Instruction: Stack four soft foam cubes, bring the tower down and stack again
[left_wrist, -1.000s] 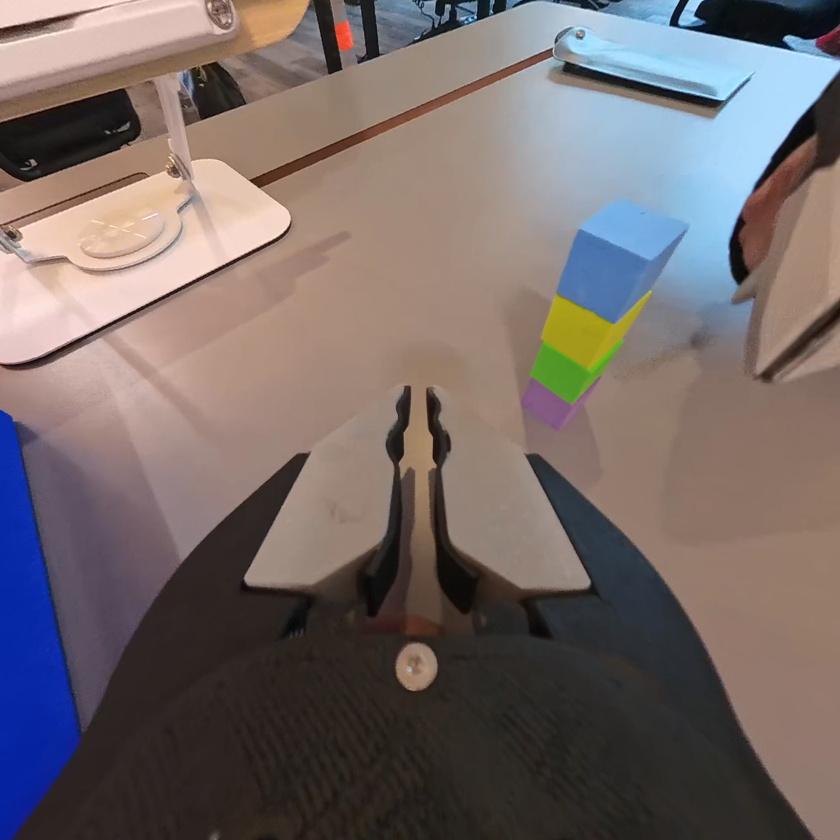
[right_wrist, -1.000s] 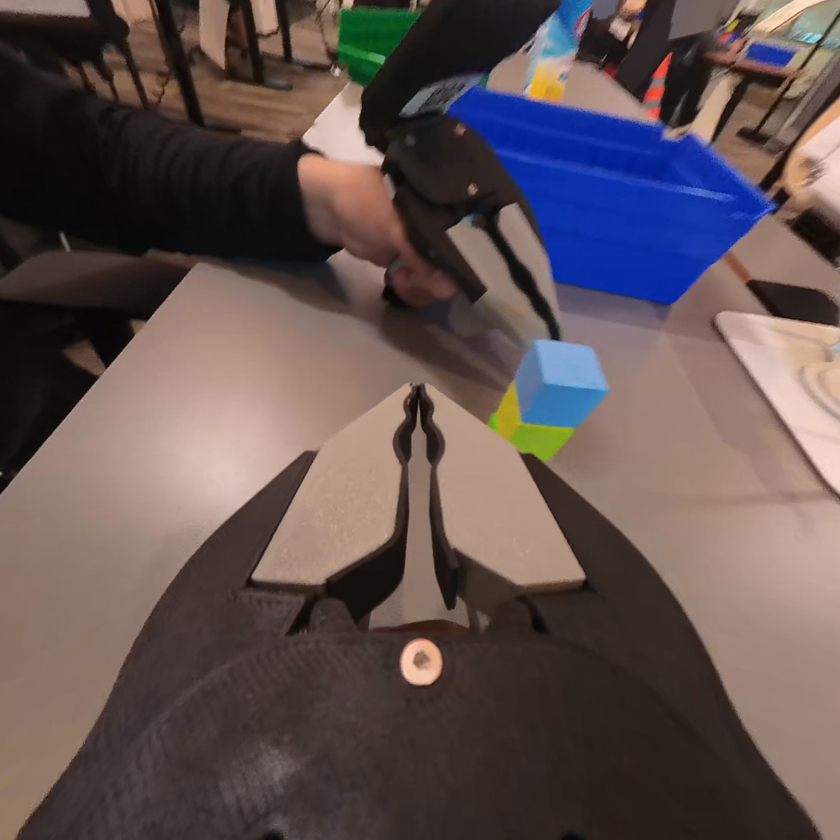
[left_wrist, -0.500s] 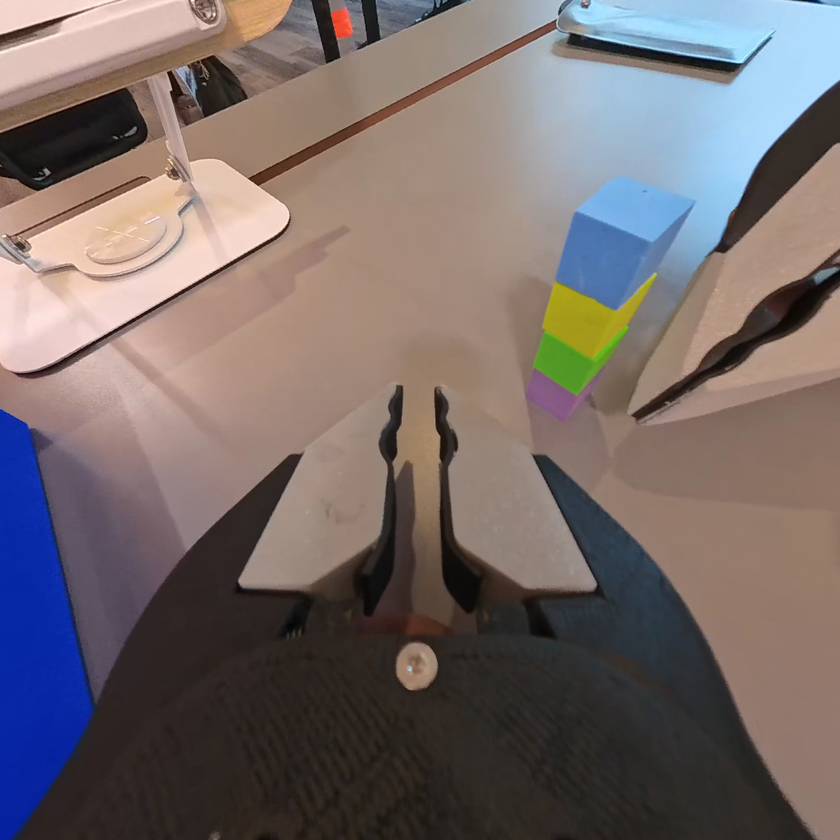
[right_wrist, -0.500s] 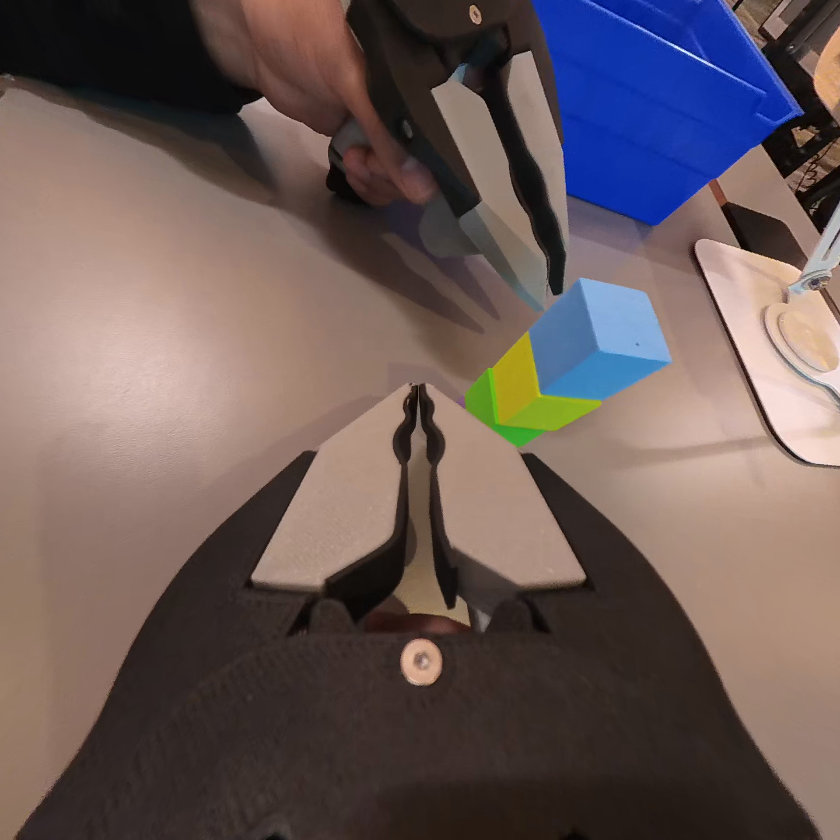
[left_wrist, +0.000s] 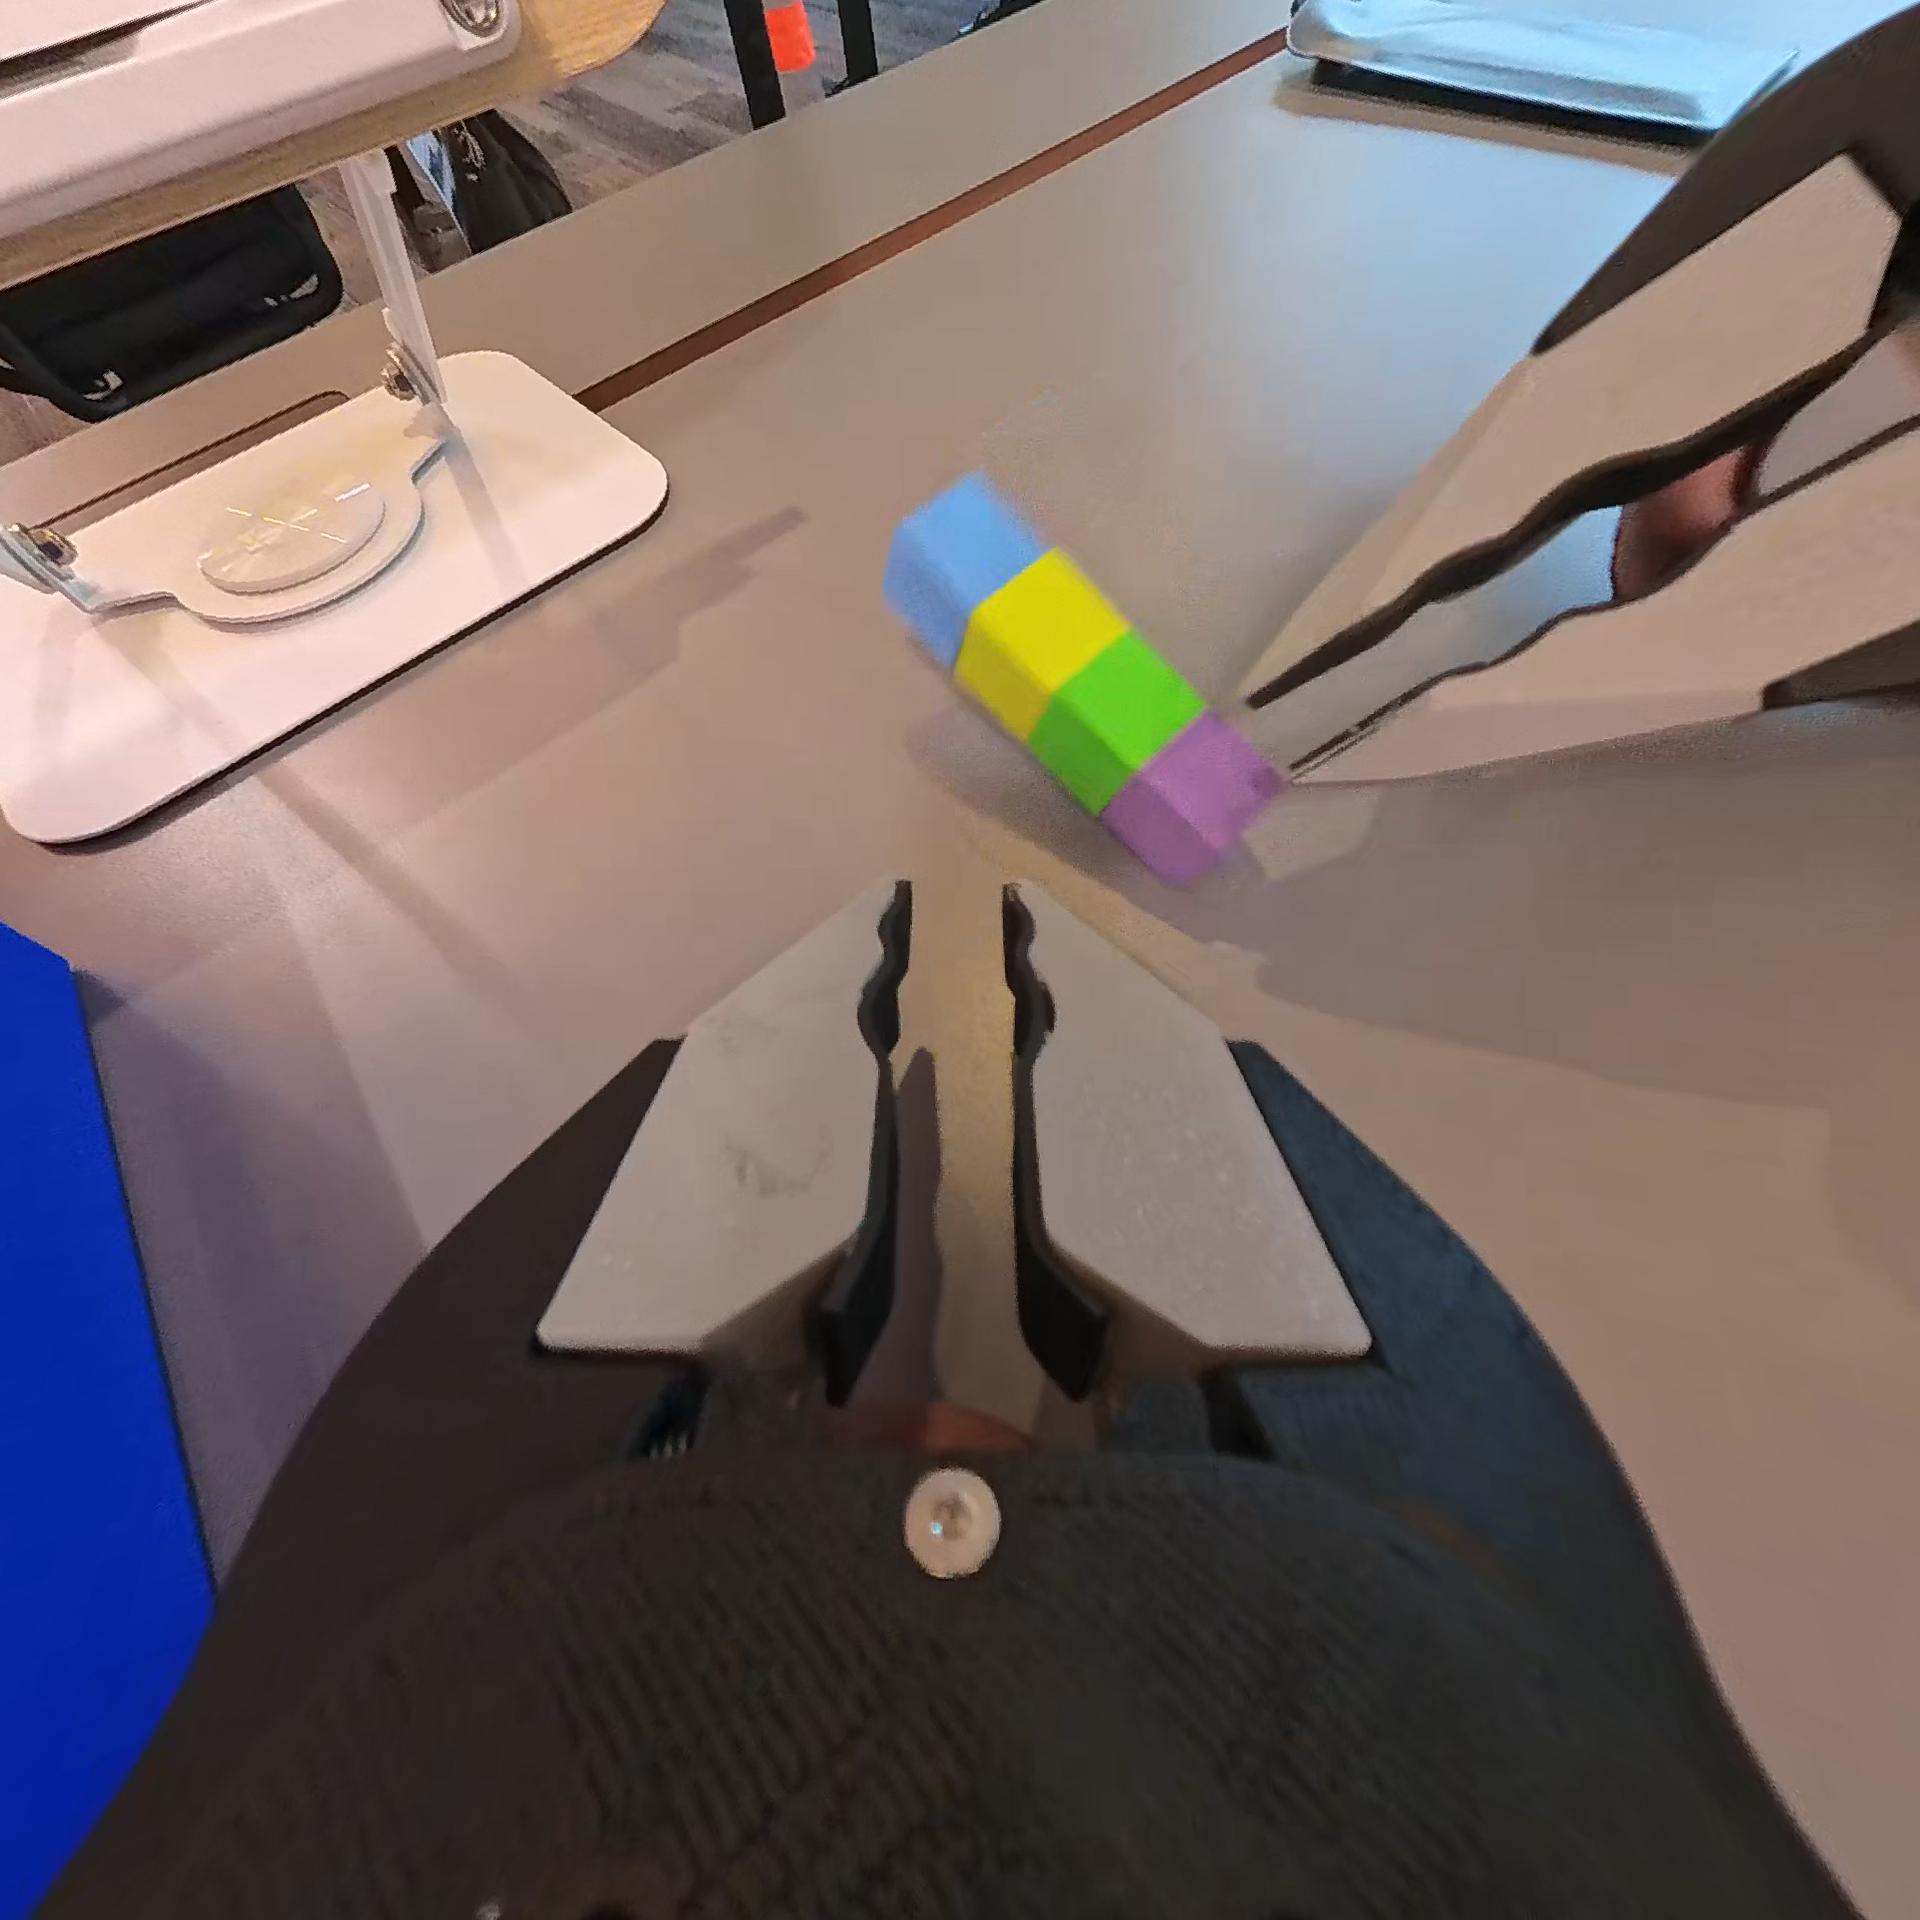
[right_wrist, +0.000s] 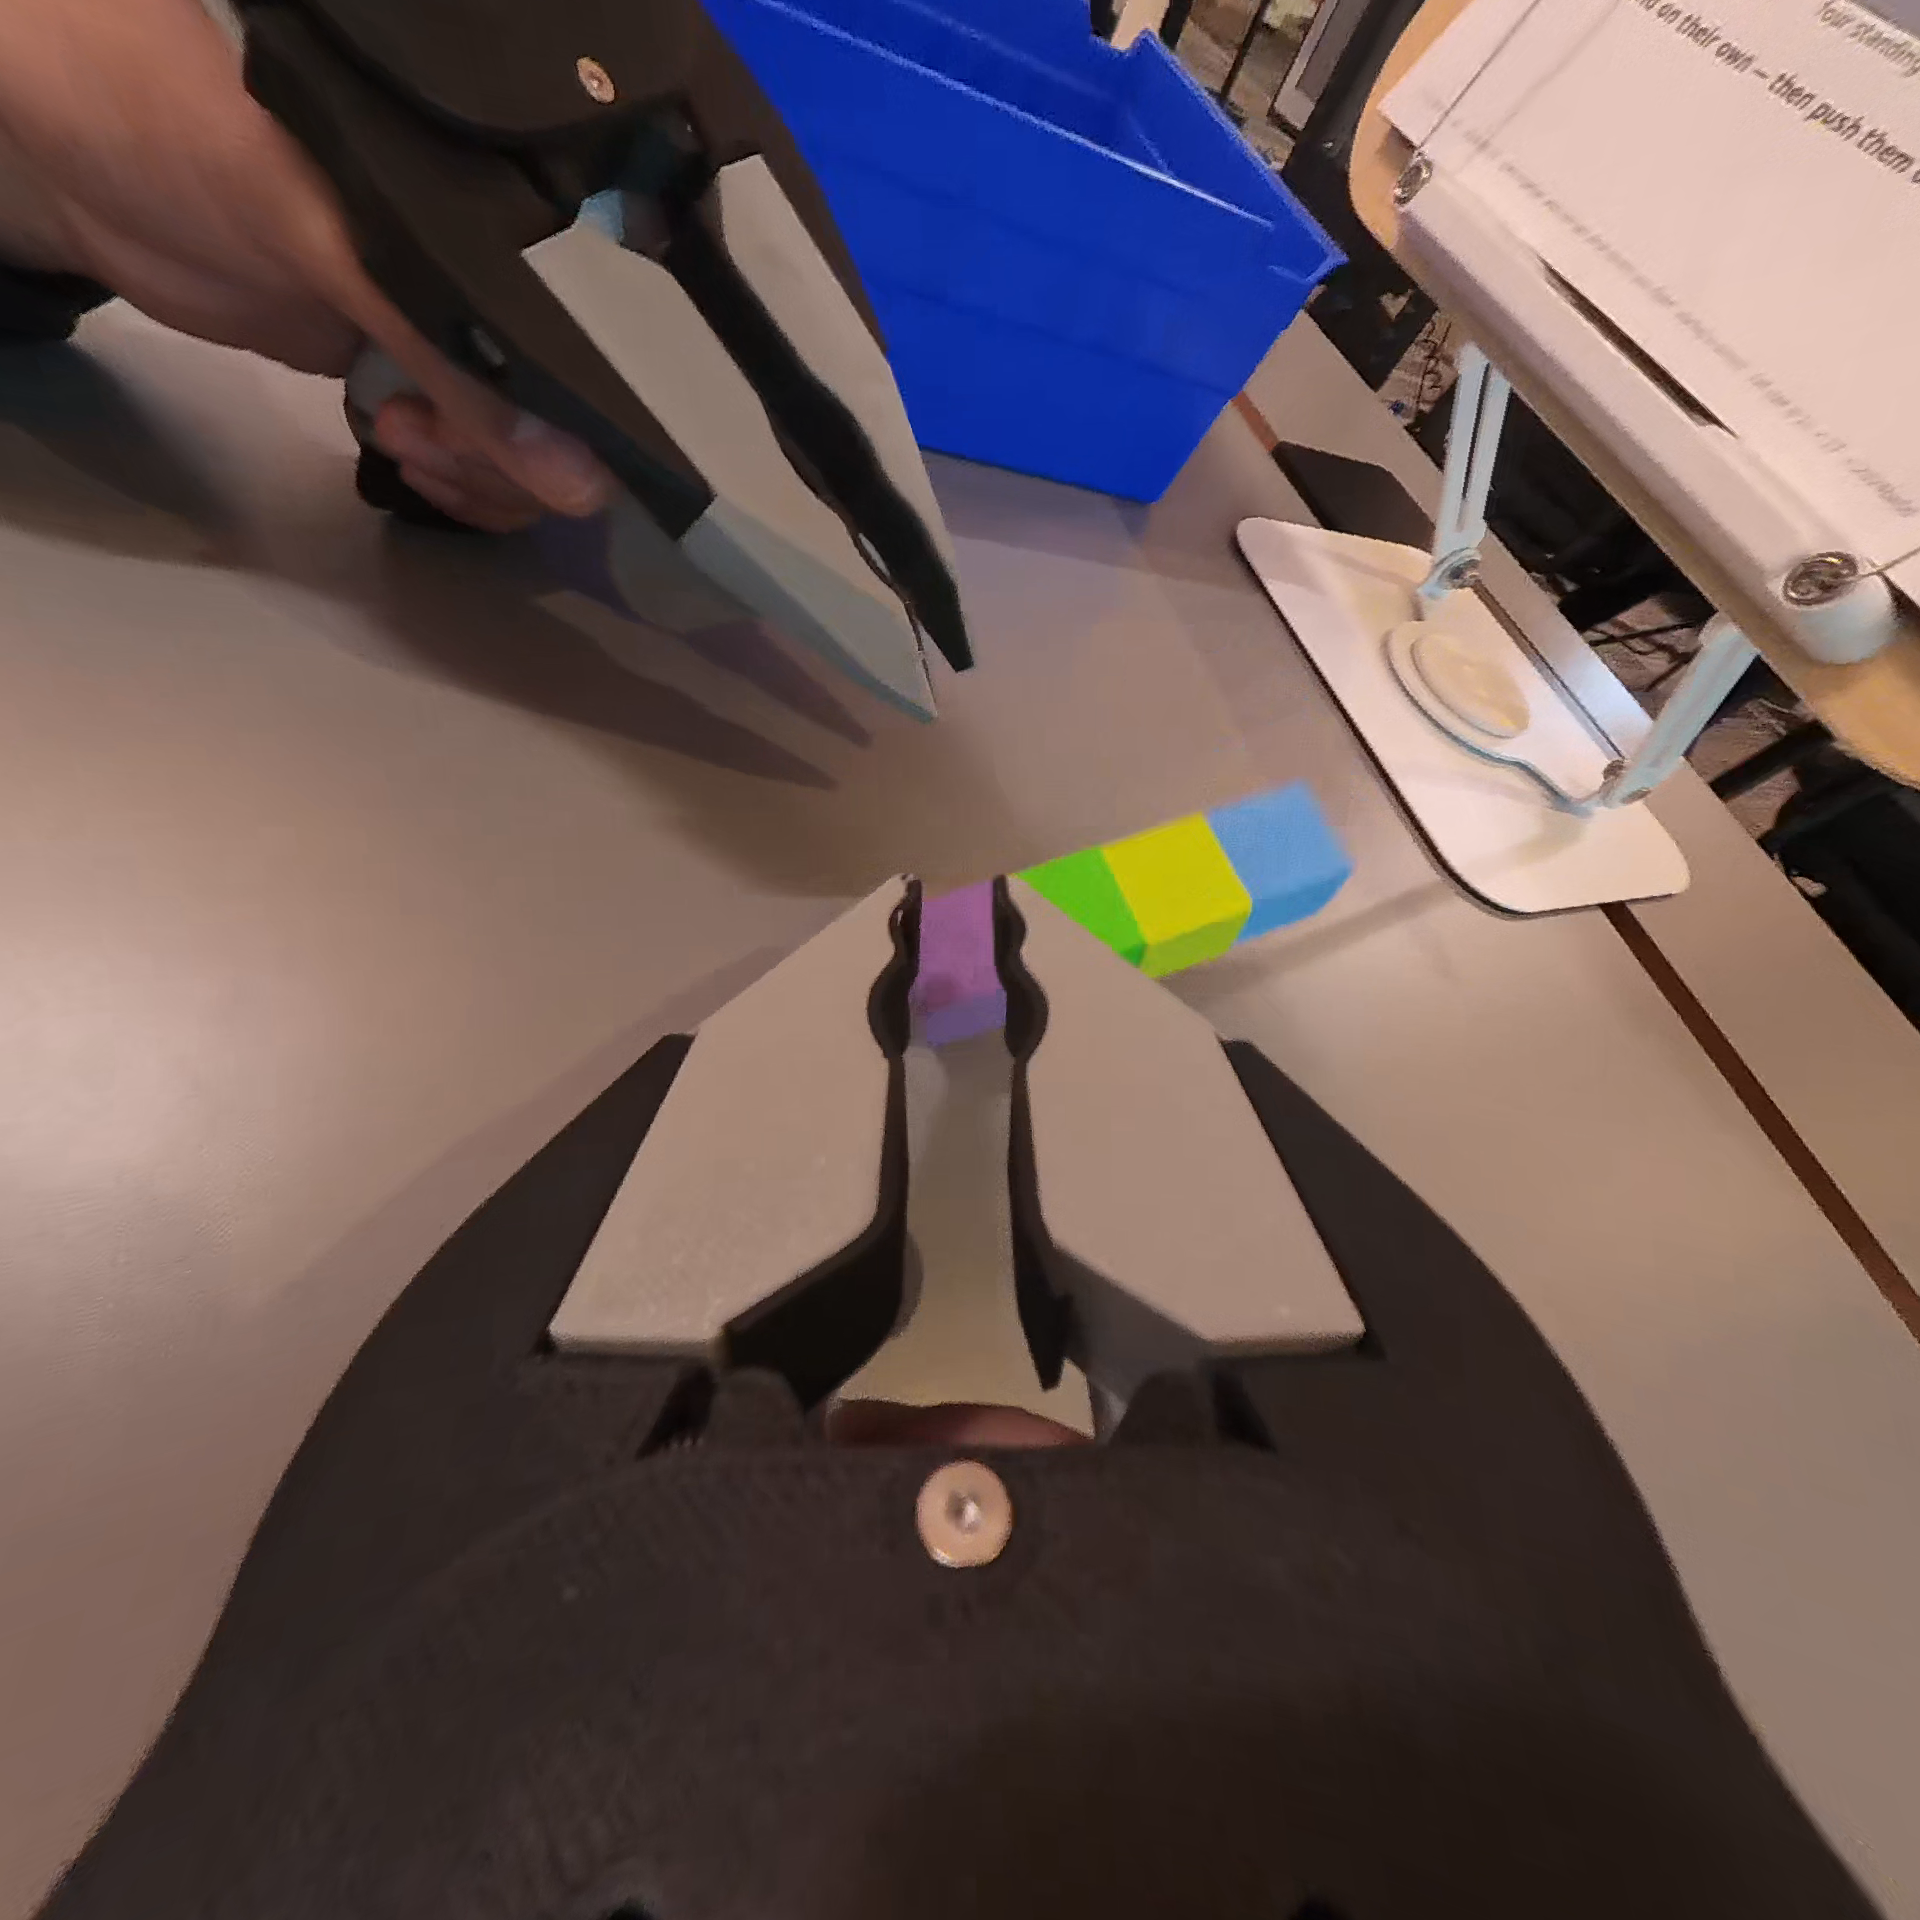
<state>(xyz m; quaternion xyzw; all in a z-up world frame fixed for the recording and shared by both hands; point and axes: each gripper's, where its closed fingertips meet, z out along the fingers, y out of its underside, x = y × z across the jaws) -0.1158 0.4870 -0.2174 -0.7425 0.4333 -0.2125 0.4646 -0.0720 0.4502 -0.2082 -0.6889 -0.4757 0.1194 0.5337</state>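
Four soft foam cubes lie in a toppled row on the grey tabletop, face to face and blurred: a purple foam cube, then a green foam cube, a yellow foam cube and a light blue foam cube at the far end.

The right gripper has its grey fingertips at the purple cube, which shows in the narrow gap between the slightly parted jaws. Whether the tips press its sides or merely stand in front of it cannot be told. In the left wrist view, the right gripper comes in from the right with its tips touching the purple end of the row. The green, yellow and blue cubes run off ahead and to the right of its fingers.

The left gripper holds nothing, its jaws a small way apart. The row lies ahead and to its right, apart from its tips. In the right wrist view, the left gripper hangs above the table, beyond and left of the row.

A blue plastic bin sits behind the left gripper, and a white stand base lies ahead to its left.
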